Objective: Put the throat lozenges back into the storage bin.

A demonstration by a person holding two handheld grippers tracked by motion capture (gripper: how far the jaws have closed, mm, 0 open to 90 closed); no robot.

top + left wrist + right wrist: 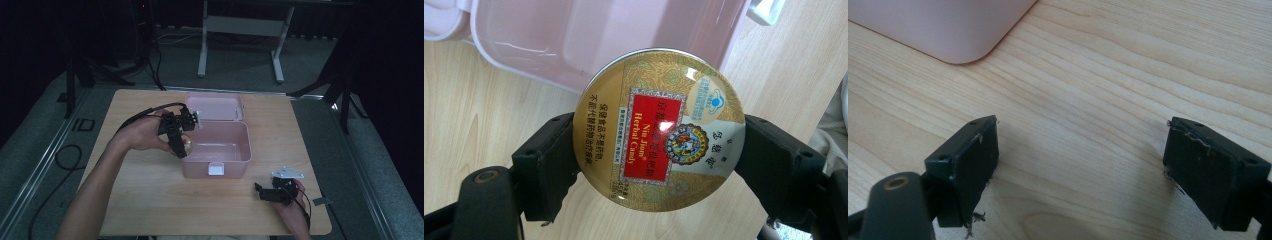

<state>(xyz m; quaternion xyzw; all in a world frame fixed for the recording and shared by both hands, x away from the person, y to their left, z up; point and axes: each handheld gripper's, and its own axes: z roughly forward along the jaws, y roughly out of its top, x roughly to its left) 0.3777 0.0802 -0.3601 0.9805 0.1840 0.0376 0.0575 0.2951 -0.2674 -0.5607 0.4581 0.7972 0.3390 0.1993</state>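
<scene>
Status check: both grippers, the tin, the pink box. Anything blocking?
Left gripper shut on candy tin, at pink box's left rim. Right gripper open, empty, low over table. Box open, way in clear.

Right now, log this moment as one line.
left hand-held gripper: shut on round gold candy tin, beside open pink plastic box | right hand-held gripper: open, empty, over light wooden table

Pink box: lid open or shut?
Open. The pink box has its lid swung back behind it in the high view, baring the interior, while the left gripper holds a candy tin at its left rim.
</scene>
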